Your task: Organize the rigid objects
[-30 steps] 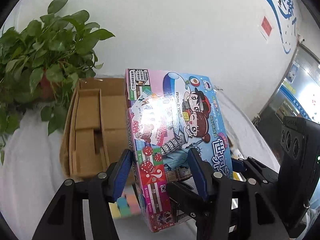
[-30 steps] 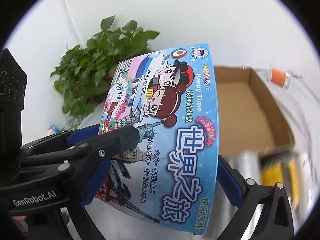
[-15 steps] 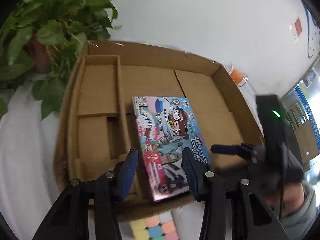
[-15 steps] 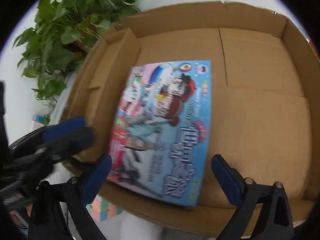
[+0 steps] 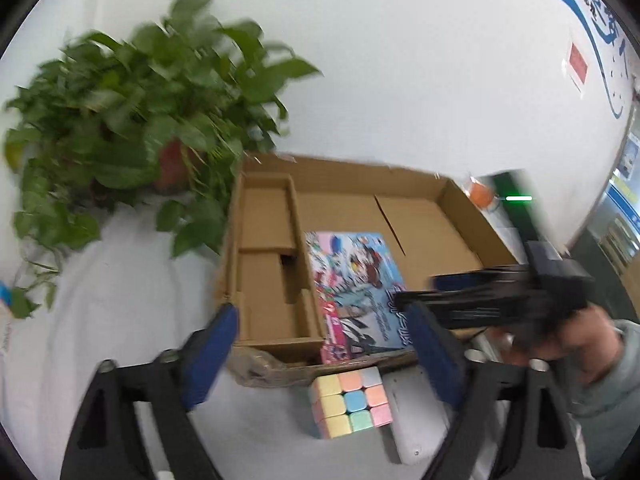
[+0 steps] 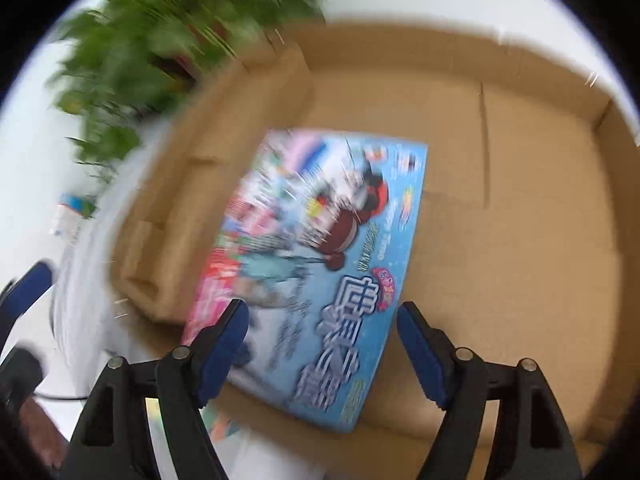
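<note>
The colourful board-game box [image 5: 356, 288] [image 6: 320, 264] lies flat inside the brown cardboard box [image 5: 412, 224] [image 6: 520, 240], beside its left divider. My left gripper [image 5: 324, 356] hovers at the carton's near edge with its jaws opening wide and nothing between them. A pastel puzzle cube [image 5: 352, 402] sits on the white cloth just under it. My right gripper [image 6: 322, 350] hangs over the near end of the game box, jaws closing, pads not touching it. The right gripper [image 5: 480, 294] also shows in the left wrist view, held by a hand.
A leafy potted plant [image 5: 140, 120] [image 6: 160, 28] stands left of the carton. A bottle with an orange cap [image 5: 480, 194] lies behind its right corner. A white flat object [image 5: 416, 420] lies beside the cube. The wall is close behind.
The game box went from upright in my left gripper to lying flat in the carton. The left gripper let go, opened and pulled back. The right gripper's jaws narrowed over the box.
</note>
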Demonstrator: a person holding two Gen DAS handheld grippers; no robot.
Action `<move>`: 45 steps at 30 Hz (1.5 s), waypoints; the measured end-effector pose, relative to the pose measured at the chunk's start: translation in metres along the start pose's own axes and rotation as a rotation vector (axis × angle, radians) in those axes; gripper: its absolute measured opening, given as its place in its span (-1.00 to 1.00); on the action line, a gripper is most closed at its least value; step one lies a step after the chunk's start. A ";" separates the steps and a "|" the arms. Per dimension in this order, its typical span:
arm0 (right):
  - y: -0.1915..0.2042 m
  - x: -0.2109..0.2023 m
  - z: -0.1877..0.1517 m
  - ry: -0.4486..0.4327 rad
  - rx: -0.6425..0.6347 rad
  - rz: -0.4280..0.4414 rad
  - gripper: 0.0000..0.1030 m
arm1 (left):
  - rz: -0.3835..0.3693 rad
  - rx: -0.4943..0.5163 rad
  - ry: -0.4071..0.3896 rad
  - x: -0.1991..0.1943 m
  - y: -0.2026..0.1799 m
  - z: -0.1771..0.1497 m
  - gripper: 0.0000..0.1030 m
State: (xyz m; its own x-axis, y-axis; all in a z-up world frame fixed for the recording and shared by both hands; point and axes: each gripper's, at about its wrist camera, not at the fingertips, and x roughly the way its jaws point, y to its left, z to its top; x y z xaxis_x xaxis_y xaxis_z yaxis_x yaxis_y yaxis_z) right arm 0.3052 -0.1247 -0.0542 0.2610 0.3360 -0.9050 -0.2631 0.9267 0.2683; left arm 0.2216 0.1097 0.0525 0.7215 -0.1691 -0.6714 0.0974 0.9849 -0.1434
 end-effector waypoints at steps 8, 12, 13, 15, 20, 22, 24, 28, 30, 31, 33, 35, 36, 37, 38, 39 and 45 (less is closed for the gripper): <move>-0.025 -0.135 -0.116 -0.261 -0.031 -0.190 1.00 | -0.032 -0.064 -0.030 -0.028 -0.041 -0.042 0.99; -0.041 -0.120 -0.149 -0.152 0.052 -0.131 0.96 | -0.136 -0.087 0.083 -0.008 -0.065 -0.066 0.99; -0.041 -0.112 -0.155 -0.121 0.064 -0.124 0.80 | -0.157 -0.089 0.101 -0.005 -0.071 -0.071 0.99; -0.037 -0.091 -0.162 -0.080 0.077 -0.187 0.54 | -0.200 -0.093 0.156 0.003 -0.088 -0.082 0.99; -0.007 -0.090 -0.181 -0.051 0.036 -0.111 0.54 | -0.380 -0.122 0.331 0.025 -0.117 -0.106 0.98; -0.002 -0.091 -0.193 0.004 0.044 0.023 0.59 | -0.408 -0.158 0.399 0.037 -0.124 -0.118 0.95; -0.006 -0.089 -0.196 0.045 0.077 0.113 0.62 | -0.420 -0.186 0.468 0.051 -0.128 -0.127 0.85; -0.029 -0.075 -0.190 0.094 0.181 0.214 0.73 | -0.457 -0.242 0.545 0.069 -0.133 -0.140 0.70; -0.025 -0.060 -0.191 0.130 0.177 0.238 0.76 | -0.484 -0.233 0.562 0.072 -0.142 -0.141 0.58; -0.021 -0.055 -0.191 0.142 0.184 0.243 0.76 | -0.473 -0.220 0.559 0.071 -0.146 -0.142 0.58; -0.015 -0.056 -0.191 0.137 0.177 0.201 0.75 | -0.476 -0.217 0.547 0.068 -0.149 -0.139 0.58; -0.007 -0.064 -0.189 0.110 0.163 0.165 0.75 | -0.481 -0.185 0.488 0.053 -0.153 -0.119 0.58; -0.003 -0.071 -0.187 0.085 0.157 0.158 0.75 | -0.480 -0.165 0.452 0.043 -0.157 -0.109 0.58; 0.001 -0.086 -0.181 0.046 0.139 0.150 0.75 | -0.478 -0.143 0.410 0.034 -0.161 -0.097 0.58; 0.004 -0.100 -0.174 0.010 0.121 0.142 0.75 | -0.477 -0.112 0.344 0.020 -0.166 -0.074 0.58; 0.007 -0.114 -0.165 -0.029 0.105 0.135 0.75 | -0.477 -0.088 0.293 0.010 -0.170 -0.054 0.58; 0.015 -0.192 -0.077 -0.261 -0.006 0.082 0.75 | -0.467 0.016 0.123 -0.009 -0.172 0.060 0.58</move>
State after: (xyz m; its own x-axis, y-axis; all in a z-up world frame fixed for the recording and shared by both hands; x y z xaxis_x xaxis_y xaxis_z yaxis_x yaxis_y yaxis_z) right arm 0.1798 -0.1879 0.0981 0.4689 0.4427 -0.7643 -0.2988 0.8938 0.3344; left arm 0.2390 -0.0564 0.1269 0.5116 -0.5957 -0.6192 0.4028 0.8028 -0.4395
